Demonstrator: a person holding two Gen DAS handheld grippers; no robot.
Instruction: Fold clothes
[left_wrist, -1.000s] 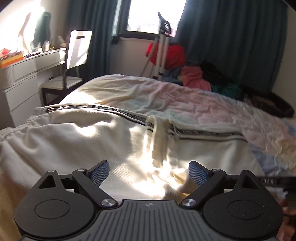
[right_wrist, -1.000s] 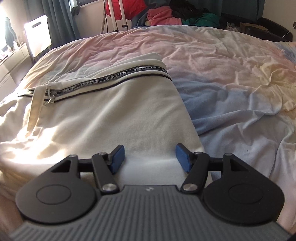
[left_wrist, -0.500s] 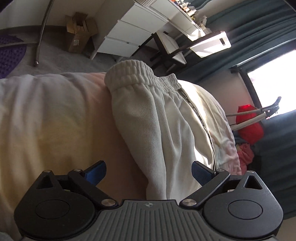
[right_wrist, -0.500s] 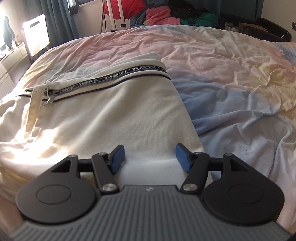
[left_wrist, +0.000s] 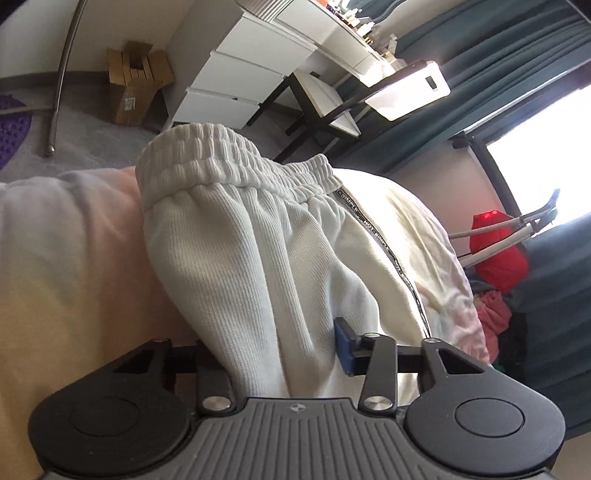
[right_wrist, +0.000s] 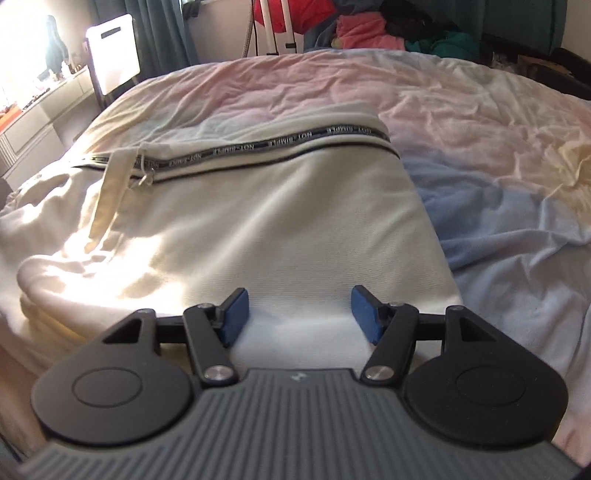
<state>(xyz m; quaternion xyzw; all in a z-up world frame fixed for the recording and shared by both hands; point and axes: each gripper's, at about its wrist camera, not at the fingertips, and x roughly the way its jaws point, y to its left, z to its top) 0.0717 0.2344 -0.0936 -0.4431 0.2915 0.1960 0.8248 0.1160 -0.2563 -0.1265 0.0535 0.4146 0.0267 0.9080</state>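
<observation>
Cream sweatpants (right_wrist: 258, 206) with a black lettered side stripe lie across the bed, with a drawstring at the left. In the left wrist view the sweatpants (left_wrist: 258, 258) show their elastic waistband at the top. My left gripper (left_wrist: 280, 354) is rolled sideways and closing on a thick fold of the pants; the left pad is hidden by cloth. My right gripper (right_wrist: 301, 314) is open over the near hem of the pants, touching nothing.
The bed (right_wrist: 480, 129) has a rumpled pastel sheet. A white drawer unit (left_wrist: 251, 74), a chair (left_wrist: 325, 99) and a cardboard box (left_wrist: 136, 85) stand on the floor beside it. A pile of clothes (right_wrist: 369, 33) lies at the far edge.
My left gripper rolled sideways to the waistband end, moved forward and narrowed its jaws around a fold of the pants. My right gripper moved slightly closer to the hem.
</observation>
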